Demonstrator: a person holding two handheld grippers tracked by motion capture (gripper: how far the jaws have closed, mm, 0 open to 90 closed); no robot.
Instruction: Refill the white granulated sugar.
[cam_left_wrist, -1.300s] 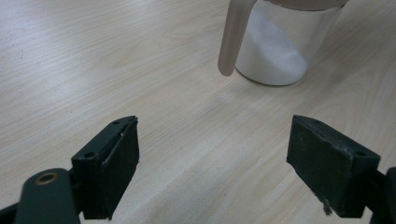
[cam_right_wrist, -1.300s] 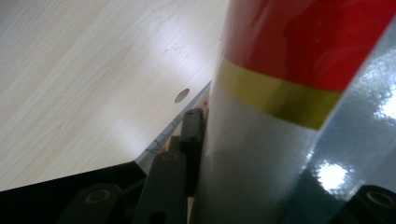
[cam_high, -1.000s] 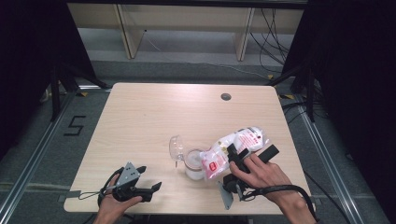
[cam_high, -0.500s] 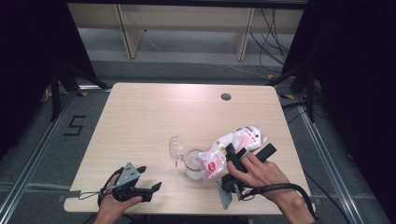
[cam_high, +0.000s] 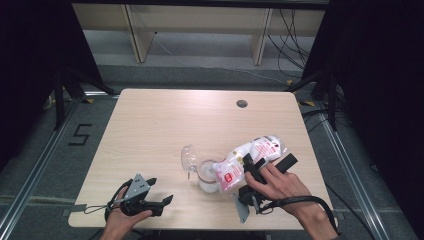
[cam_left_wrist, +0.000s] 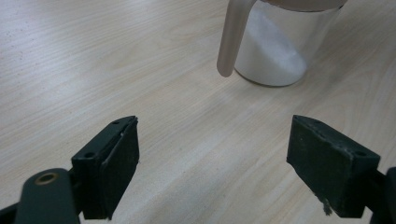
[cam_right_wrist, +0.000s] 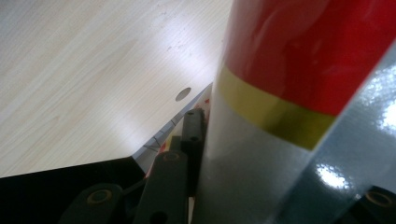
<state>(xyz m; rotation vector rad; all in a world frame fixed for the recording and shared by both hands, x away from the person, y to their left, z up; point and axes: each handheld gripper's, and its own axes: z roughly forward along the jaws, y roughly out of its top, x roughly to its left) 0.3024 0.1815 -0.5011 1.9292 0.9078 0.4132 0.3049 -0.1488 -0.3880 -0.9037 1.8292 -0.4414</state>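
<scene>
A white and pink bag (cam_high: 256, 151) lies tilted over a glass jar (cam_high: 207, 179), its low end at the jar's mouth. White powder fills the lower part of the jar (cam_left_wrist: 275, 46), and its clear hinged lid (cam_high: 189, 158) stands open on the left. My right gripper (cam_high: 267, 161) is shut on the bag (cam_right_wrist: 303, 93), whose red, gold and silver skin presses between the jaws. My left gripper (cam_high: 160, 191) rests on the table near the front edge, left of the jar. It is open (cam_left_wrist: 212, 172), with bare wood between its jaws.
The wooden table (cam_high: 165, 125) has a round cable hole (cam_high: 242, 104) near its back right. A shelf frame and loose cables sit on the floor behind the table. Dark curtains stand at both sides.
</scene>
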